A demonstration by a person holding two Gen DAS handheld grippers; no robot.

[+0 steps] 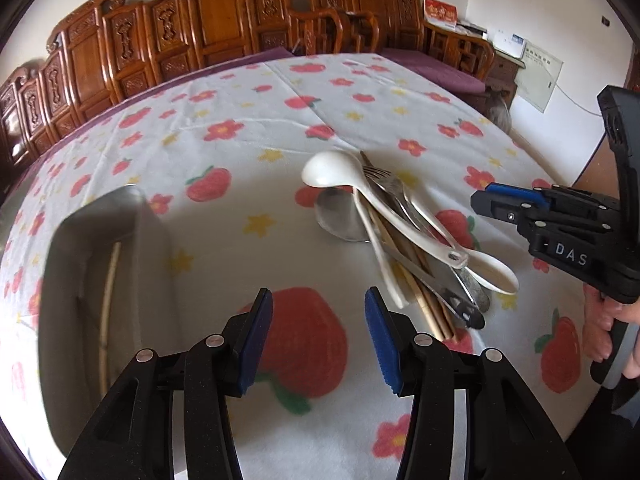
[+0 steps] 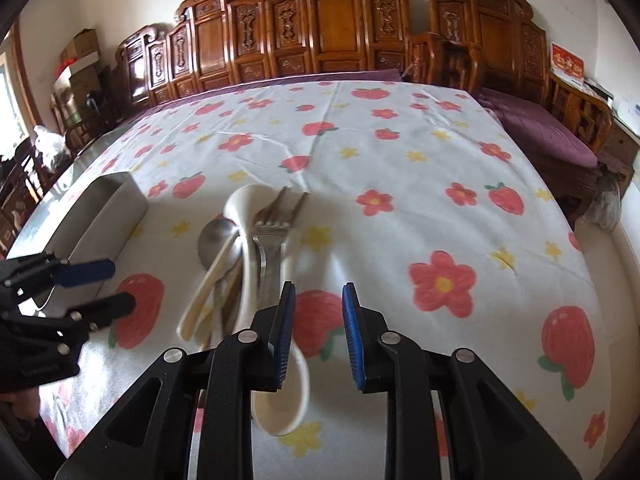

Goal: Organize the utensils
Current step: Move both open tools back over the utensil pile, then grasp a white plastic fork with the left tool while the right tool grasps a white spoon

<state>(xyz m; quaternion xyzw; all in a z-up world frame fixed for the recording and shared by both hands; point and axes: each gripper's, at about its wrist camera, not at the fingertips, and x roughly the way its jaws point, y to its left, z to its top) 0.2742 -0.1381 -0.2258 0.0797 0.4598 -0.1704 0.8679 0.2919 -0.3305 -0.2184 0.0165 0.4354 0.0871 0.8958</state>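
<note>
both wrist cameras are looking forward and down, close over the flowered tablecloth (image 1: pixel 248 120), facing the carved wooden screen (image 2: pixel 332 28); both are sharing the utensil pile (image 1: pixel 400 232) and metal box (image 2: pixel 100 216).

A pile of utensils (image 1: pixel 400 236) lies on the tablecloth (image 1: pixel 248 136) near the middle of the table, with a metal tray (image 1: pixel 100 240) to its left holding a single chopstick (image 1: pixel 109 300). The left gripper (image 1: pixel 318 336) hangs above the cloth between tray and pile, and the right gripper (image 2: pixel 318 332) hangs over the pile's near end. Carved wooden chairs (image 2: pixel 320 28) stand behind the table's far edge.
</note>
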